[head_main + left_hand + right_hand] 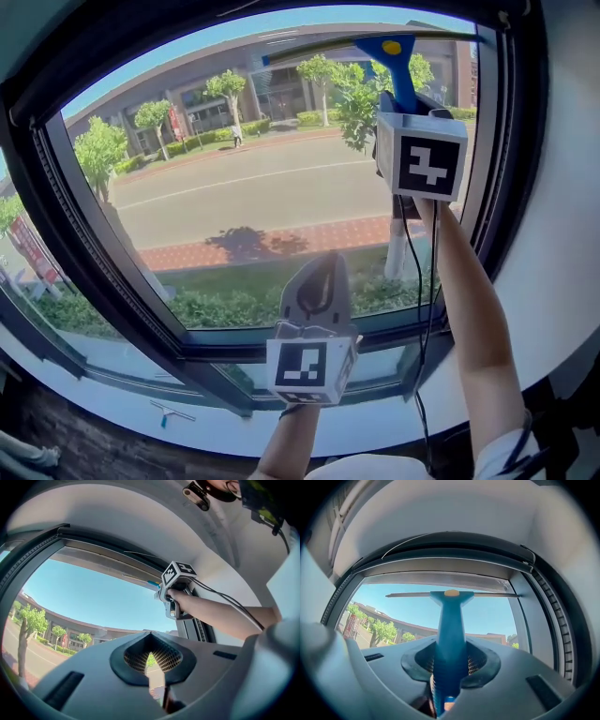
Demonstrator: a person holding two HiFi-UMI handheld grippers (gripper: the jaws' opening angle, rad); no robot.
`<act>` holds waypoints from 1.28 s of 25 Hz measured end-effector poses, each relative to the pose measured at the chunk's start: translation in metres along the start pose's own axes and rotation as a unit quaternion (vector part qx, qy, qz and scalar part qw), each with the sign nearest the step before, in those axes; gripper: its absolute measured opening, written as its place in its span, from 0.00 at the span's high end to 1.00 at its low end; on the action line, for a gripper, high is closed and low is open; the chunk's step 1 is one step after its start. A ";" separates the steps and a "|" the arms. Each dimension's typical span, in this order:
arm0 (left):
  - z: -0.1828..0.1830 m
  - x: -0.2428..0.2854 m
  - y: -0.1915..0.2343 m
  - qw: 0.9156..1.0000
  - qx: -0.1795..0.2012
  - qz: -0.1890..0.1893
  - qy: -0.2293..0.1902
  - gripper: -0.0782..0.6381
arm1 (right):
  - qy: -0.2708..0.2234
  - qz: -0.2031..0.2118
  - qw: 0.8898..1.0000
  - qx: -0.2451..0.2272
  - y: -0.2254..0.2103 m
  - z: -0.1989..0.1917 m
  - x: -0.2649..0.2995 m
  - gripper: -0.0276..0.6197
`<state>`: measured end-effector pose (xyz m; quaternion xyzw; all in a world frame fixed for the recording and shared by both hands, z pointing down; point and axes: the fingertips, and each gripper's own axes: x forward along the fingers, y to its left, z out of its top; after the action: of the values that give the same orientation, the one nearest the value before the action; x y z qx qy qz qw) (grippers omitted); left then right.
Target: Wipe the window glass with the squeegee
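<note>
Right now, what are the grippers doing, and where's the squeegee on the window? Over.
Right gripper shut on squeegee, up near top of window glass. Left gripper shut, empty, held lower down. Nothing in the way.

No words, brands or numbers can be read anywhere. The upper cube [429, 166] on the right claw [403, 101] and the lower cube [307, 366] on the left claw [319, 281] carry only black-and-white square patterns, no letters. The red banners [26, 246] outside by the road are too small to read.
</note>
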<state>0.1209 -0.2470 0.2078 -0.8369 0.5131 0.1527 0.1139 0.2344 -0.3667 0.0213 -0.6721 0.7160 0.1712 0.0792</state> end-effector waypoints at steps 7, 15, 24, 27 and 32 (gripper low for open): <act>-0.007 -0.005 0.008 1.000 -0.011 0.008 0.008 0.90 | -0.005 0.001 1.000 -0.001 0.002 0.000 -0.003 0.79; -0.007 -0.008 0.010 1.000 -0.020 0.009 0.007 0.90 | 0.010 0.000 1.000 -0.004 0.004 -0.012 -0.007 0.79; -0.015 -0.011 0.009 1.000 -0.027 0.005 0.013 0.90 | 0.023 0.001 1.000 -0.004 0.005 -0.029 -0.015 0.79; -0.017 -0.012 0.010 0.999 -0.028 0.005 0.014 0.90 | 0.027 0.001 1.000 -0.004 0.006 -0.036 -0.018 0.79; -0.023 -0.014 0.010 0.999 -0.035 0.005 0.021 0.90 | 0.037 -0.001 0.999 -0.005 0.006 -0.053 -0.026 0.79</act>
<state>0.1089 -0.2478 0.2339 -0.8408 0.5139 0.1536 0.0731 0.2373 -0.3610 0.0798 -0.6792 0.7168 0.1497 0.0494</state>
